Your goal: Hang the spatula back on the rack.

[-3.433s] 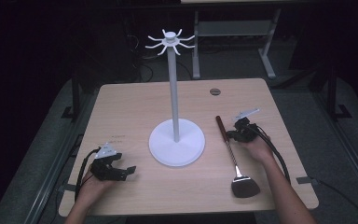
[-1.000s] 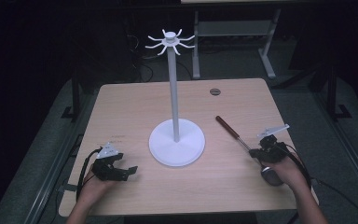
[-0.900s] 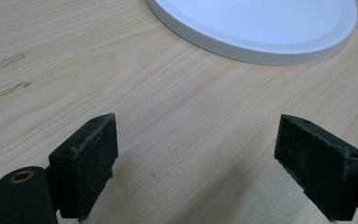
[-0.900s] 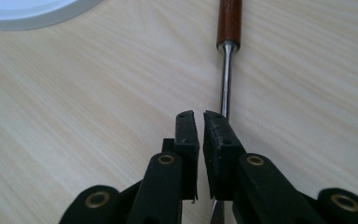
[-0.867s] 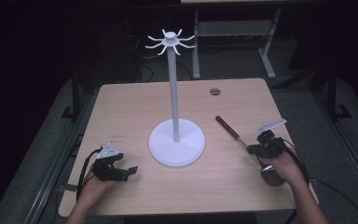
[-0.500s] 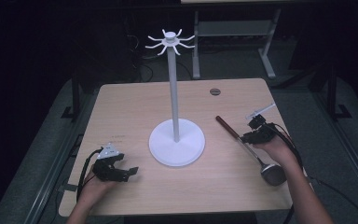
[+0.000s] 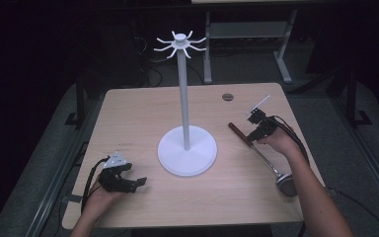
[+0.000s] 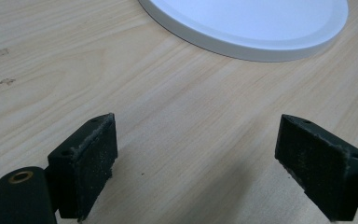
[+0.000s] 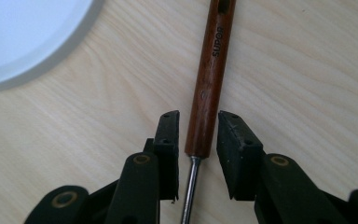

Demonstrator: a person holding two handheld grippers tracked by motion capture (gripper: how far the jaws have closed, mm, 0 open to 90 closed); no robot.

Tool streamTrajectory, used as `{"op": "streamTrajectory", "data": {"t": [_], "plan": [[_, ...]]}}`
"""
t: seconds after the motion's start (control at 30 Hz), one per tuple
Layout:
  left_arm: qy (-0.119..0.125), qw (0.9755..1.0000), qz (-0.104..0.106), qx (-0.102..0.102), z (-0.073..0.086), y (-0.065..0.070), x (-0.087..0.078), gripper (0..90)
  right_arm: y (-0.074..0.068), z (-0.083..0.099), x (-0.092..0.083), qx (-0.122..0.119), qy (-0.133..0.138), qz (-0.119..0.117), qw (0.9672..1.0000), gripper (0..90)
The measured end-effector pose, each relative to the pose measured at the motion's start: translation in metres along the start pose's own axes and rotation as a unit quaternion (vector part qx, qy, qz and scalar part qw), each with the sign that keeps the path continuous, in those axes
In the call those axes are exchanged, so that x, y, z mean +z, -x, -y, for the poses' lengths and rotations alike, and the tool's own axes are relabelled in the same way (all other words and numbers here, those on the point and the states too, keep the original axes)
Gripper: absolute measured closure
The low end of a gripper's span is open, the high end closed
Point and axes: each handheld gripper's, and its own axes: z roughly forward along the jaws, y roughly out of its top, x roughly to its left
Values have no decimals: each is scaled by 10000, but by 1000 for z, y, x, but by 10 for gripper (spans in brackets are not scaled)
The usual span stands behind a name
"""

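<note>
A ladle lies flat on the table right of the stand, with a brown wooden handle (image 7: 239,134), a thin metal shaft and a metal bowl (image 7: 286,184) nearest the person. My right gripper (image 7: 252,137) straddles the lower end of the handle (image 9: 208,88); its jaws stand a sliver apart from the wood on each side, open (image 9: 198,140). A white hook stand (image 7: 185,94) rises from a round base (image 7: 187,152) at mid-table. My left gripper (image 7: 132,183) rests near the front left, jaws wide open (image 8: 196,172) over bare wood.
The stand's white base (image 8: 261,28) lies just ahead of the left jaws and at the upper left (image 9: 23,32) of the right gripper view. A small dark disc (image 7: 227,97) sits near the far edge of the wooden table (image 7: 138,113).
My right gripper has moved from the ladle's bowl end up along the shaft to the wooden handle. The left gripper has not moved.
</note>
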Motion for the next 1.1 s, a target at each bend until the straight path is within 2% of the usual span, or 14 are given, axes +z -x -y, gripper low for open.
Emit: {"op": "streamTrajectory", "data": {"t": [0.1, 0.17, 0.43, 0.57, 0.8, 1.0, 1.1], "plan": [[6, 10000, 2, 2, 0, 0, 0, 125, 2, -6, 7, 5, -159, -17, 9999, 687], [5, 10000, 6, 8, 0, 0, 0, 125, 3, -10, 13, -65, -355, 40, 9993, 687], [8, 10000, 8, 11, 0, 0, 0, 125, 5, -18, 26, -118, -700, -24, 9975, 689], [7, 10000, 8, 9, 0, 0, 0, 125, 4, -21, 30, -101, -845, 31, 9964, 690], [6, 10000, 16, 6, 0, 0, 0, 125, 3, -22, 34, 1, -940, 27, 9956, 687], [-45, 10000, 32, 41, 0, 0, 0, 125, 4, -22, 38, -7, -956, 11, 9954, 686], [-20, 10000, 37, -8, 0, 1, 1, 125, 4, -21, 41, 38, -962, 5, 9954, 689]]}}
